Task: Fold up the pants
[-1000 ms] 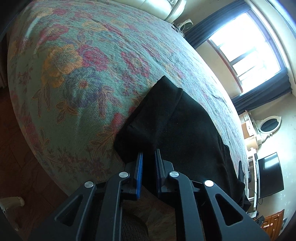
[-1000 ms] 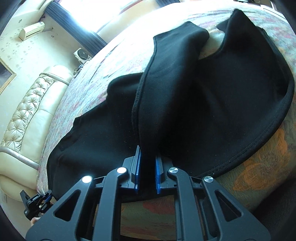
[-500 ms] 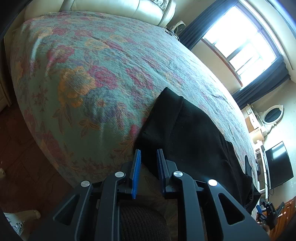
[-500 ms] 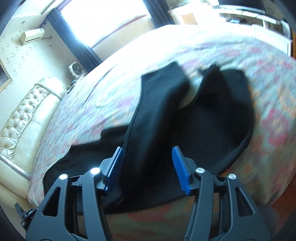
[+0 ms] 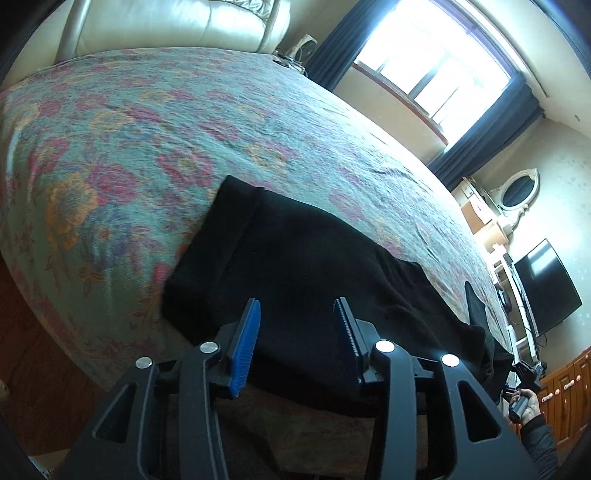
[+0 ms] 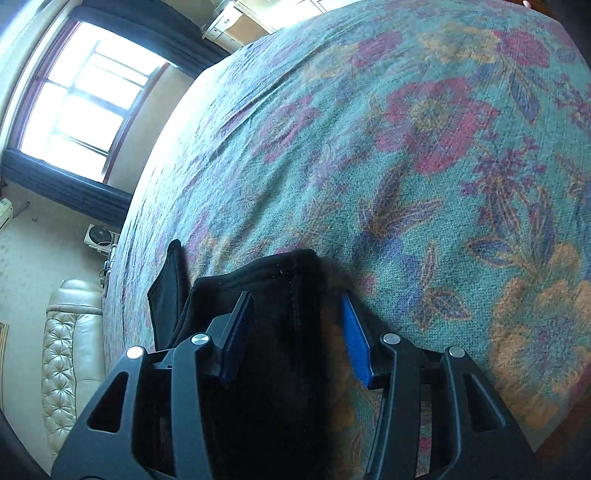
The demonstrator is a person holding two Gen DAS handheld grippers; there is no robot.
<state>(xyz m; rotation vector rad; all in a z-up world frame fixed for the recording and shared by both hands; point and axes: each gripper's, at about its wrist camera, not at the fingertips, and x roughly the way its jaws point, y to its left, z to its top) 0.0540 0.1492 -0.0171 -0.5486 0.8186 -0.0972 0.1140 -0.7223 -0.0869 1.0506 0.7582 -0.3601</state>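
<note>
Black pants (image 5: 317,266) lie flat along the near edge of a bed with a floral green cover (image 5: 155,140). My left gripper (image 5: 295,325) is open and empty, just above the near edge of the pants. In the right wrist view the pants (image 6: 273,295) show as a dark folded end near the bed's edge. My right gripper (image 6: 295,325) is open and empty, its blue pads on either side of that end without closing on it.
A cream leather headboard (image 5: 177,26) stands at the far end of the bed. A window with dark curtains (image 5: 436,70), a dresser mirror (image 5: 517,192) and a television (image 5: 546,291) line the far wall. Wooden floor (image 5: 26,332) lies below the bed's edge.
Both grippers have opened and let go of the pants. The left gripper has drawn back from the cloth. The right gripper has swung to the end of the pants.
</note>
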